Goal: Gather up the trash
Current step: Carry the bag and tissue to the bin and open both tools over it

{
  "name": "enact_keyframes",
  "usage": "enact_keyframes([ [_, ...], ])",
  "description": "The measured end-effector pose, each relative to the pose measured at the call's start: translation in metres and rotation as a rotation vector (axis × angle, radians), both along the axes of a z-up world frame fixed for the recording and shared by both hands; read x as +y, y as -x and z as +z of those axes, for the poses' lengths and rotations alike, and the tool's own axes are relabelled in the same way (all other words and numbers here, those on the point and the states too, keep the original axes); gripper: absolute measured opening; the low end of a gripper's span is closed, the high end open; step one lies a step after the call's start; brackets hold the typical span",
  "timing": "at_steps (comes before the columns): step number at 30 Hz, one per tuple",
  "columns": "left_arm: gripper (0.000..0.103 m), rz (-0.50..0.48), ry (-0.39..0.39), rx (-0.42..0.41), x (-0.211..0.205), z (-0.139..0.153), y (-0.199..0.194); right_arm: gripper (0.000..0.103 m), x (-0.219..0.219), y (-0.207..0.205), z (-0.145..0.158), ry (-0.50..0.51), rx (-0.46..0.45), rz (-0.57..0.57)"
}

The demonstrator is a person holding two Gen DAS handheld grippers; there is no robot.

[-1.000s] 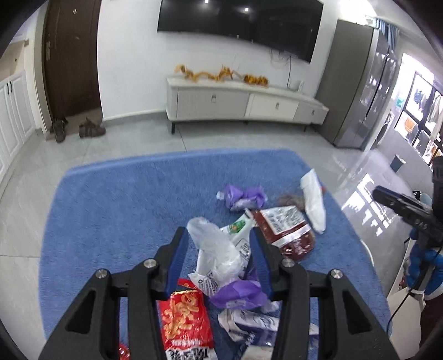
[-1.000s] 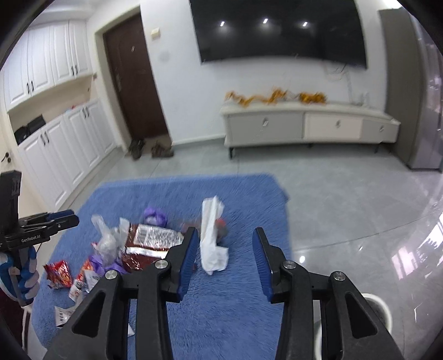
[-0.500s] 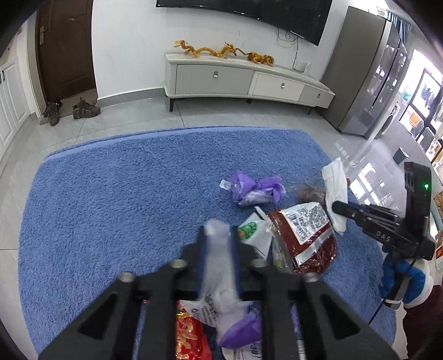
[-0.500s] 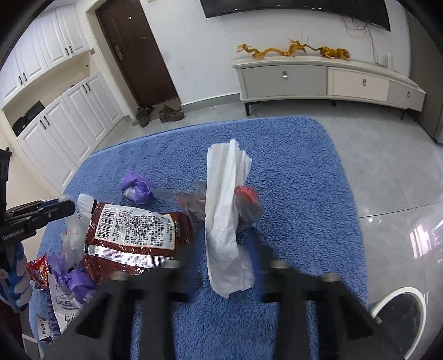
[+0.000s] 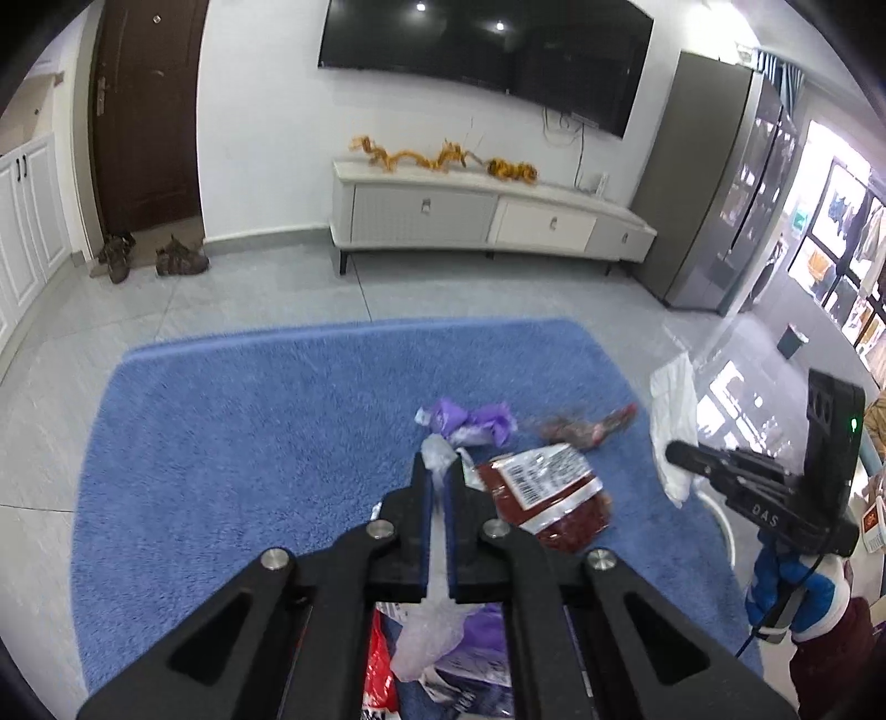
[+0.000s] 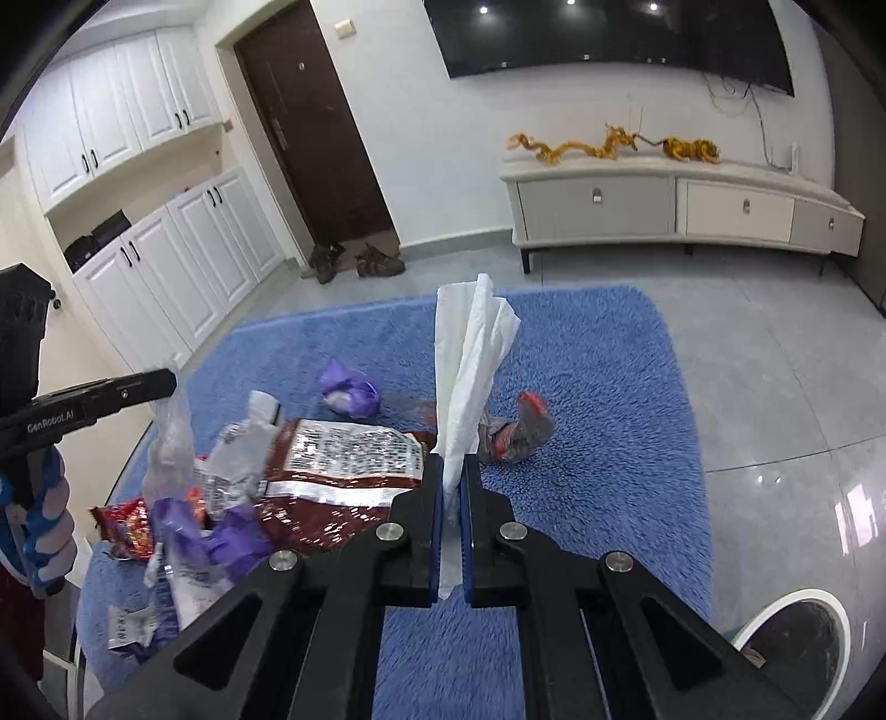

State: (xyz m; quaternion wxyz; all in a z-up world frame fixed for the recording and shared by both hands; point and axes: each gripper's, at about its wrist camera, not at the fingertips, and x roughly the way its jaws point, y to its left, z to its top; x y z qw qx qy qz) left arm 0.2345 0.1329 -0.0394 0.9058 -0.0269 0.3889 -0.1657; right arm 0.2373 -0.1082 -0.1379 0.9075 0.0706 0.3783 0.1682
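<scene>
- left gripper (image 5: 437,482) clamped on clear plastic bag (image 5: 438,451) — bag hangs above the litter pile
- right gripper (image 6: 454,476) clamped on white tissue (image 6: 470,360), tissue sticks up over blue rug (image 6: 598,376)
- dark red snack bag (image 6: 343,459) lies flat on rug between them

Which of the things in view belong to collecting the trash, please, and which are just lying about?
Belongs to the job:
- white tissue
- clear plastic bag
- dark red snack bag
- purple wrapper
- bin

Just lying about:
- shoes
- golden dragon ornament
- television
</scene>
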Motion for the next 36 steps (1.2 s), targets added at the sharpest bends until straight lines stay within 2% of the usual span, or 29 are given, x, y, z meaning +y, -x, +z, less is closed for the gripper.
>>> enact_keyframes([
  [6, 0.003, -0.005, 0.005, -0.079, -0.008, 0.04, 0.032, 0.005, -0.014, 0.038, 0.032, -0.01, -0.058, -0.034],
  [11, 0.003, -0.065, 0.016, -0.132, -0.039, 0.066, 0.06, 0.005, -0.037, 0.079, 0.055, 0.0, -0.097, -0.086],
  [18, 0.003, -0.205, 0.061, -0.171, -0.119, 0.088, 0.085, 0.005, -0.097, 0.13, 0.073, 0.031, -0.129, -0.205],
  [22, 0.003, -0.309, 0.081, -0.162, -0.187, 0.091, 0.092, 0.005, -0.144, 0.158, 0.074, 0.036, -0.122, -0.294],
  [27, 0.003, -0.432, 0.091, -0.131, -0.278, 0.081, 0.094, 0.005, -0.209, 0.184, 0.06, 0.039, -0.083, -0.411],
  [30, 0.003, -0.503, 0.076, -0.092, -0.338, 0.065, 0.095, 0.005, -0.245, 0.198, 0.042, 0.032, -0.045, -0.475],
  [36, 0.003, -0.594, 0.022, 0.009, -0.434, 0.014, 0.089, 0.005, -0.302, 0.21, -0.009, -0.034, 0.019, -0.558],
])
